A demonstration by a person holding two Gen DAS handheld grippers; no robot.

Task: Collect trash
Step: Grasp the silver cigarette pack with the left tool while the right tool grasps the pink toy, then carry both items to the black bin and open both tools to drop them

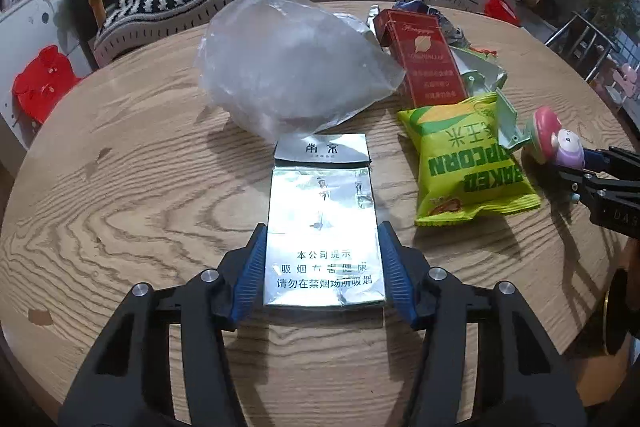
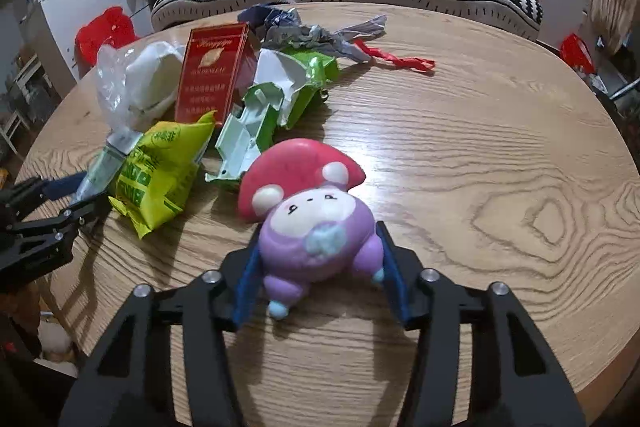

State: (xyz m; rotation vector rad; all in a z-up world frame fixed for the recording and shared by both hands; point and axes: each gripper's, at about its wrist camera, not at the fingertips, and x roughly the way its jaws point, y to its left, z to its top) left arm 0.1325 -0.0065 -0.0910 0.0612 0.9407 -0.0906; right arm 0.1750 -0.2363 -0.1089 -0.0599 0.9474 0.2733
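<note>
Trash lies heaped on the round wooden desk [image 1: 120, 131], and the yellow popcorn bag [image 1: 464, 163] serves as landmark. Just left of it lies the silver cigarette pack [image 1: 322, 227]; the left hand-held gripper [image 1: 322, 267] has a pad pressed to each long edge, clamped on it, likely for a lift. Behind the bag lean a red carton [image 1: 428, 59] and a clear plastic bag [image 1: 292, 63]. Right of it, the right hand-held gripper [image 2: 320, 267] squeezes a mushroom-capped toy [image 2: 308, 211].
</note>
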